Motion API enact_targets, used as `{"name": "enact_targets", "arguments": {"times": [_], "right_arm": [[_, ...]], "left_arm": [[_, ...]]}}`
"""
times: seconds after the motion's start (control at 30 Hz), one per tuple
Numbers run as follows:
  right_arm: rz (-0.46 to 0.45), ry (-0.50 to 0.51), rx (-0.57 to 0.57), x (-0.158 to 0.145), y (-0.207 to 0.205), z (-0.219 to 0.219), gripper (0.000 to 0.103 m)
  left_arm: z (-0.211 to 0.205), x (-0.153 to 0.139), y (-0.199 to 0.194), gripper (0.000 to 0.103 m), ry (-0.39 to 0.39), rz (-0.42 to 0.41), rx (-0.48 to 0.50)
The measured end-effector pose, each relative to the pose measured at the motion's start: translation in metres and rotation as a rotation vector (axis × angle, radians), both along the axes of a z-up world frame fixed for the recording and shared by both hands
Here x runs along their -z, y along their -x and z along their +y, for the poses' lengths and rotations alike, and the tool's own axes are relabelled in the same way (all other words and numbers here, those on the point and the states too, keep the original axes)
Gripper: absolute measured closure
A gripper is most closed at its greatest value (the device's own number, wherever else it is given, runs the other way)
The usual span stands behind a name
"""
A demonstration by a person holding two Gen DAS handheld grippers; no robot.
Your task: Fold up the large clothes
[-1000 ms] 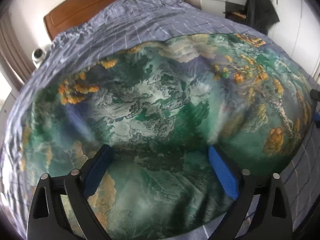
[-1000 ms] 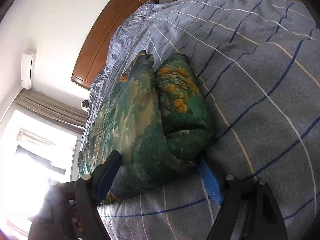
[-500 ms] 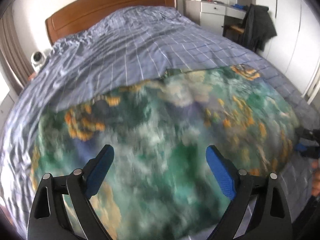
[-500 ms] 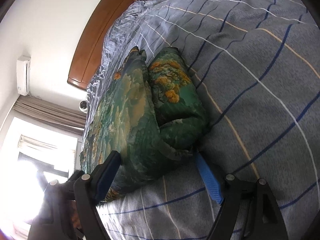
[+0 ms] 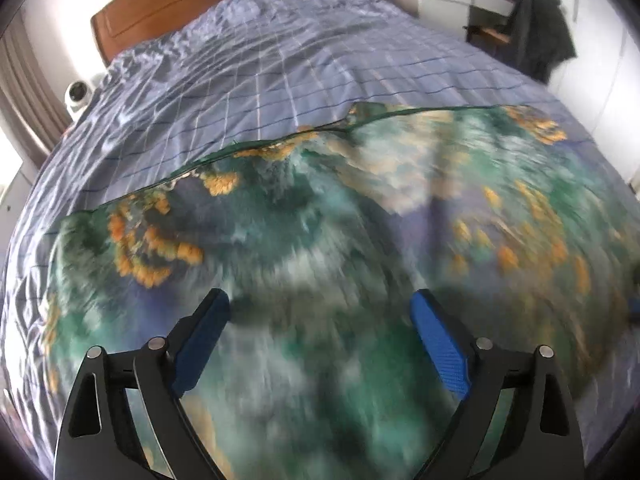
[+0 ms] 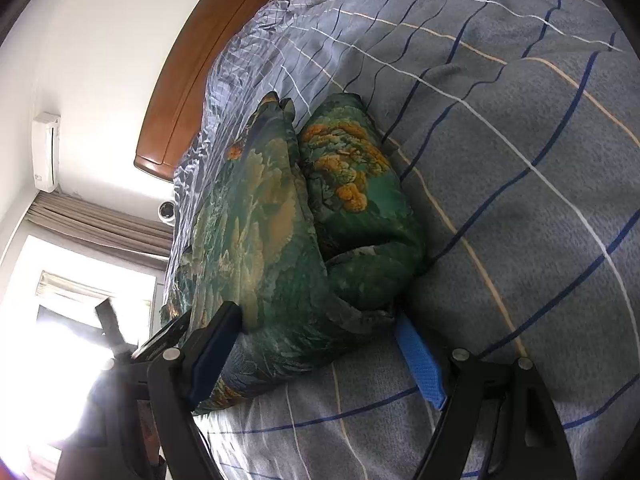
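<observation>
Green printed garment point(image 5: 320, 240) is lying spread on the bed point(image 5: 280, 60), already doubled over along the side seen from the right wrist point(image 6: 280, 240). Left gripper point(image 5: 320, 320) is hovering above the cloth, jaws wide after just closing slightly, nothing between them. Right gripper point(image 6: 316, 344) is straddling the folded corner, jaws wide; can't tell if the pads are pressing. Next fold probably calls for pinching both layers at the edge and keeping corners aligned. No readable writing or labels showing.
</observation>
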State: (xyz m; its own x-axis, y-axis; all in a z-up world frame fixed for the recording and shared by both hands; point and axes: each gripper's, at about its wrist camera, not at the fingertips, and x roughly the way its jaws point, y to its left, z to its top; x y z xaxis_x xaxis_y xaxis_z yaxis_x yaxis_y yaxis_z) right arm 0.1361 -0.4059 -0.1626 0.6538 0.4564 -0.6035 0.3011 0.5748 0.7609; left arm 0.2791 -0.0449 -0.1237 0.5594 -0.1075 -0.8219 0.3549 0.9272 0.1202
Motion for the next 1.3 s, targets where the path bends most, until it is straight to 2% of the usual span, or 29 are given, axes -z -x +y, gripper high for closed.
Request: {"name": "enact_targets", "arguments": {"times": [0.17,0.27,0.37,0.47,0.57,0.6,0.63,0.67,0.7,0.73,0.77,0.83,0.93,0.97,1.1,1.2,1.3], "right_arm": [[-0.012,0.0,-0.003,0.002,0.003,-0.002,0.023],[-0.013,-0.003,-0.003,0.003,0.007,-0.002,0.023],[-0.01,0.0,0.005,0.003,0.009,0.0,0.022],[-0.01,-0.005,0.028,0.002,0.006,0.004,0.017],[0.004,-0.039,0.102,0.008,0.0,0.002,0.017],[0.006,-0.056,0.118,0.01,-0.001,0.0,0.02],[0.011,-0.059,0.136,0.012,-0.001,-0.002,0.038],[0.014,-0.038,0.13,0.011,-0.002,-0.001,0.051],[-0.001,-0.02,0.124,0.008,0.0,0.0,0.056],[-0.043,0.012,0.114,-0.001,0.004,0.003,0.066],[-0.083,0.063,0.097,-0.013,0.009,0.009,0.07],[-0.178,0.207,0.049,-0.047,0.017,0.026,0.072],[-0.314,0.395,-0.024,-0.095,0.027,0.059,0.073],[-0.36,0.455,-0.052,-0.111,0.031,0.072,0.073],[-0.504,0.651,-0.172,-0.157,0.046,0.127,0.073],[-0.588,0.806,-0.287,-0.177,0.056,0.173,0.073],[-0.646,0.943,-0.398,-0.184,0.064,0.217,0.073]], "left_arm": [[-0.002,0.006,0.044,0.01,-0.044,-0.02,0.055],[-0.004,0.014,0.056,0.01,-0.075,-0.048,0.067],[0.0,0.017,0.049,0.009,-0.038,-0.019,0.039],[0.002,0.017,0.042,0.008,-0.036,-0.015,0.041],[0.003,0.017,0.042,0.008,-0.038,-0.018,0.047],[0.003,0.016,0.043,0.008,-0.034,-0.016,0.048],[0.004,0.015,0.042,0.008,-0.03,-0.01,0.048],[0.005,0.013,0.044,0.008,-0.03,-0.007,0.048],[0.006,0.009,0.044,0.01,-0.033,-0.007,0.048],[0.007,0.004,0.045,0.011,-0.037,-0.01,0.047],[0.008,-0.007,0.045,0.016,-0.035,-0.018,0.046],[0.007,-0.03,0.045,0.018,0.008,-0.036,0.06],[0.004,-0.082,0.046,0.018,0.145,-0.063,0.111],[-0.001,-0.103,0.044,0.016,0.209,-0.05,0.153],[-0.021,-0.155,0.035,0.013,0.353,0.039,0.29],[-0.034,-0.173,0.025,0.01,0.371,0.117,0.36],[-0.039,-0.175,0.015,0.01,0.302,0.142,0.333]]}}
